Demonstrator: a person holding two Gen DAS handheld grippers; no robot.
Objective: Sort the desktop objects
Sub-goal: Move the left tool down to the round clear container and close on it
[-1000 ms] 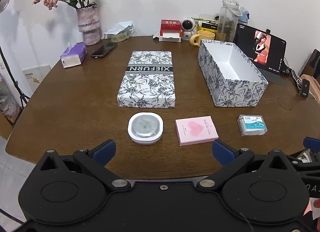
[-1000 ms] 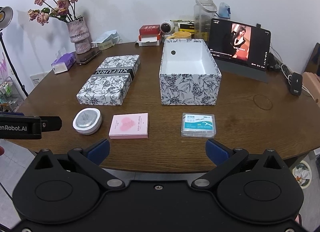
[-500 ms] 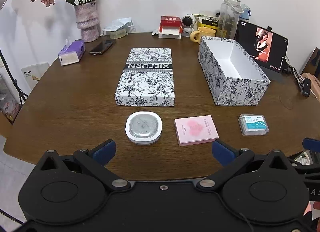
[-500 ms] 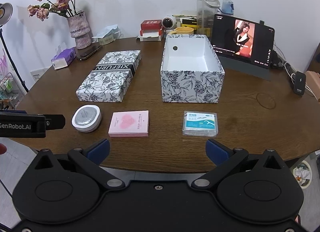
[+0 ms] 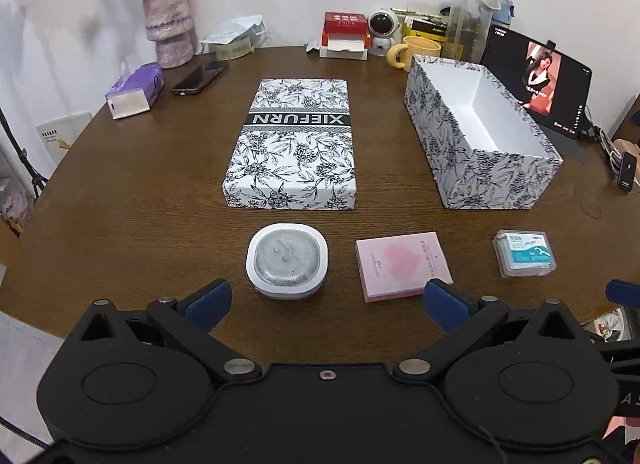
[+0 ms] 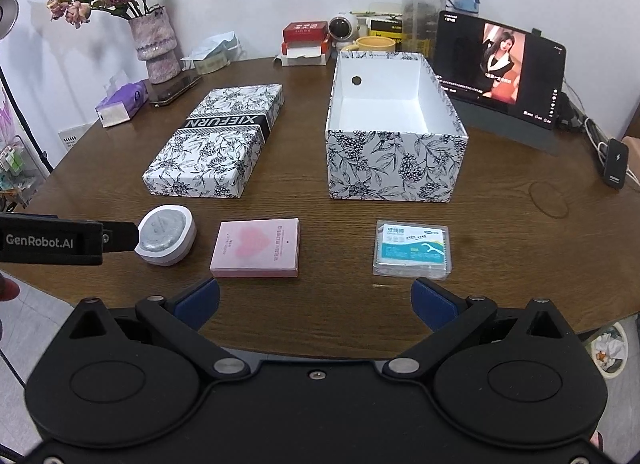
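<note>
Nearest to me, my left hand-held gripper (image 5: 326,300) hangs over the near edge of the round brown wooden table (image 5: 120,200), its blue-padded fingers spread wide with nothing between them. My right hand-held gripper (image 6: 316,296) is the same: wide open and empty.

Just beyond the fingertips three small things lie in a row, in front of the open white cardboard box with a black floral print (image 6: 396,160), which I take as my landmark. The clear plastic case of dental floss picks with a blue-and-white label (image 6: 413,249) sits directly in front of the box, near its front wall but apart from it. To the left of that is the flat pink packet with a heart on top (image 6: 257,247). Further left lies the white rounded-square case with a grey top (image 5: 287,261), right ahead of my left gripper.

The box interior shows only bare white walls and floor, so I judge that nothing is sorted yet; all three pieces are left to go in. To the left of the box rests its matching floral lid with a black band (image 5: 292,148), not yet fitted.

Behind the box stands a tablet with a video playing (image 6: 498,68).
</note>
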